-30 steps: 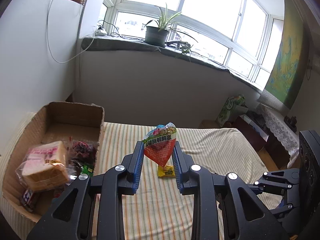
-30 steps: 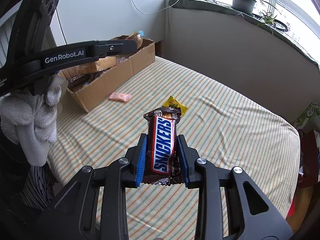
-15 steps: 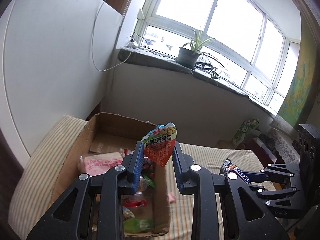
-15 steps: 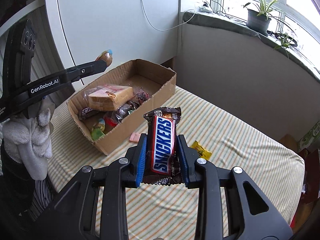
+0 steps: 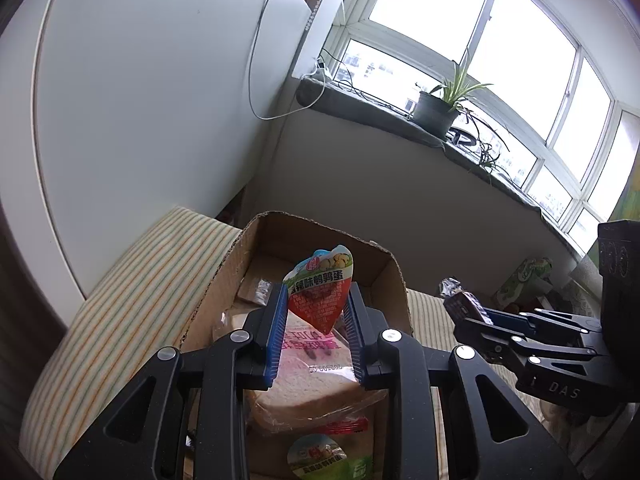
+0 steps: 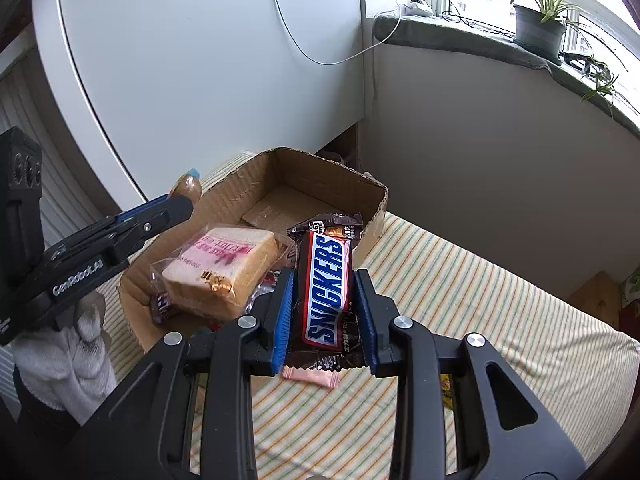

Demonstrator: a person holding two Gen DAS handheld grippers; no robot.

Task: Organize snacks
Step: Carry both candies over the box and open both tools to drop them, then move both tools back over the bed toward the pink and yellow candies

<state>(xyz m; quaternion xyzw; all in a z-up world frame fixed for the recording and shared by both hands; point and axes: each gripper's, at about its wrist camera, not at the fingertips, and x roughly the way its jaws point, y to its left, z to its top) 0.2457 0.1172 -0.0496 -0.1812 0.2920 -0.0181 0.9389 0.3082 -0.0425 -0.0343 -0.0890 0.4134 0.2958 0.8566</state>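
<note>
Currently my left gripper [image 5: 316, 320] has its jaws clamped on the red quail-egg pouch [image 5: 319, 292], held over the wrapped bread [image 5: 316, 376] in the cardboard box [image 5: 384, 264]. My right gripper [image 6: 324, 312] jaws grip the Snickers bar [image 6: 326, 284] just beside the box's near corner, above the striped bed [image 6: 480, 320]. A pink sachet [image 6: 312, 378] lies under it on the bed. Farther back, a potted plant [image 6: 536, 28] sits on the windowsill.

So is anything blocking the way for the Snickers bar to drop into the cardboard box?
Nothing visible blocks it. The right gripper holds the Snickers bar just beside the cardboard box, whose top is open. The wrapped bread fills the near end, but the far end shows bare floor.
</note>
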